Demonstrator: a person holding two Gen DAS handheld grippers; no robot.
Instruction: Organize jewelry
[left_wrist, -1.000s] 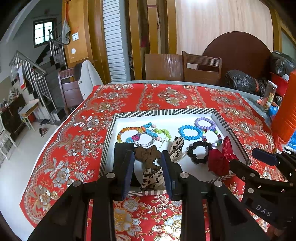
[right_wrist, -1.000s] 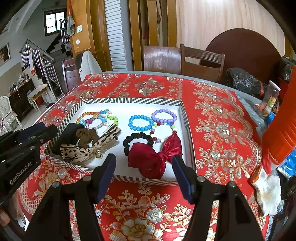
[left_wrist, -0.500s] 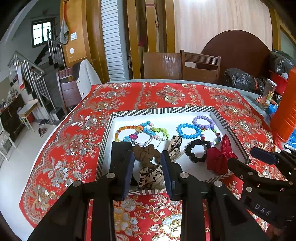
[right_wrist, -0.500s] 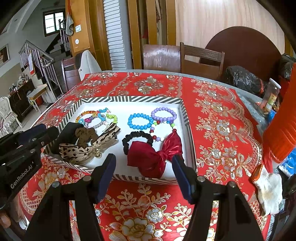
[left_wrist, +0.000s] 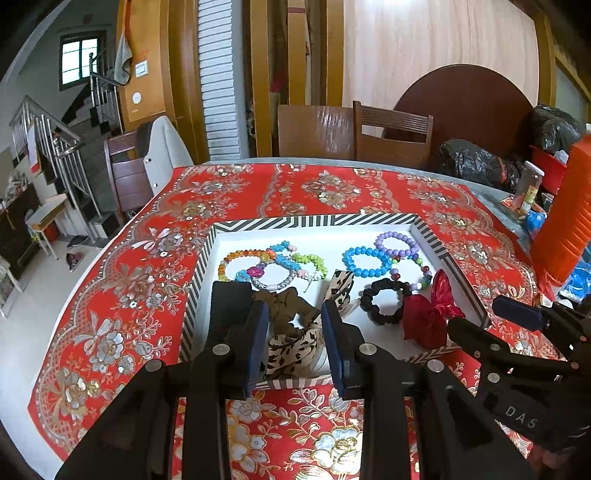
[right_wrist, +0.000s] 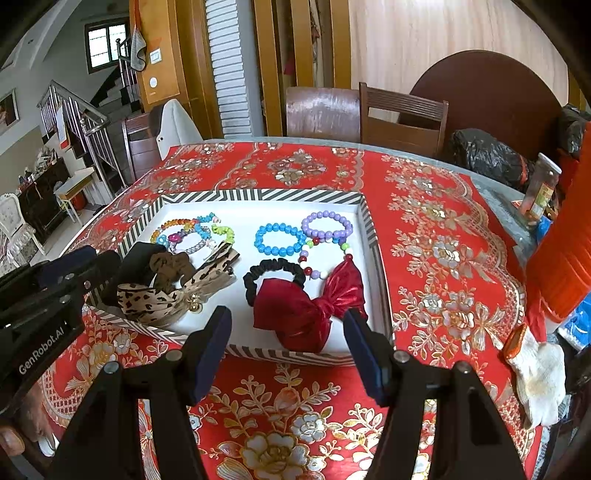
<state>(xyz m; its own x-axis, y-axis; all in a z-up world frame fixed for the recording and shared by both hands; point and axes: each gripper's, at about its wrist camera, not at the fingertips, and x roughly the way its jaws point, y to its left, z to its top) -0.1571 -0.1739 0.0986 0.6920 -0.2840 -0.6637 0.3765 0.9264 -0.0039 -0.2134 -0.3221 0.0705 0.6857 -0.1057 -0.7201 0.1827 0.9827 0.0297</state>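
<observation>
In the left wrist view, the left gripper (left_wrist: 293, 341) is being held low over the near rim of the striped tray (left_wrist: 314, 220), its fingers (left_wrist: 255, 343) standing apart with nothing clamped; the leopard-print bow (left_wrist: 291, 347) is lying just beyond and between them, beside the brown scrunchie (left_wrist: 286, 312), so a grasp on the bow is judged to be prepared. Bead bracelets (left_wrist: 273, 264) are lying grouped farther back, seemingly sorted by kind. In the right wrist view, the right gripper (right_wrist: 286, 349) is being held before the tray's near edge over the red-clothed surface (right_wrist: 443, 258), fingers (right_wrist: 210, 349) spread wide and empty; the red bow (right_wrist: 306, 306) is lying inside the tray, just ahead, framed between them.
</observation>
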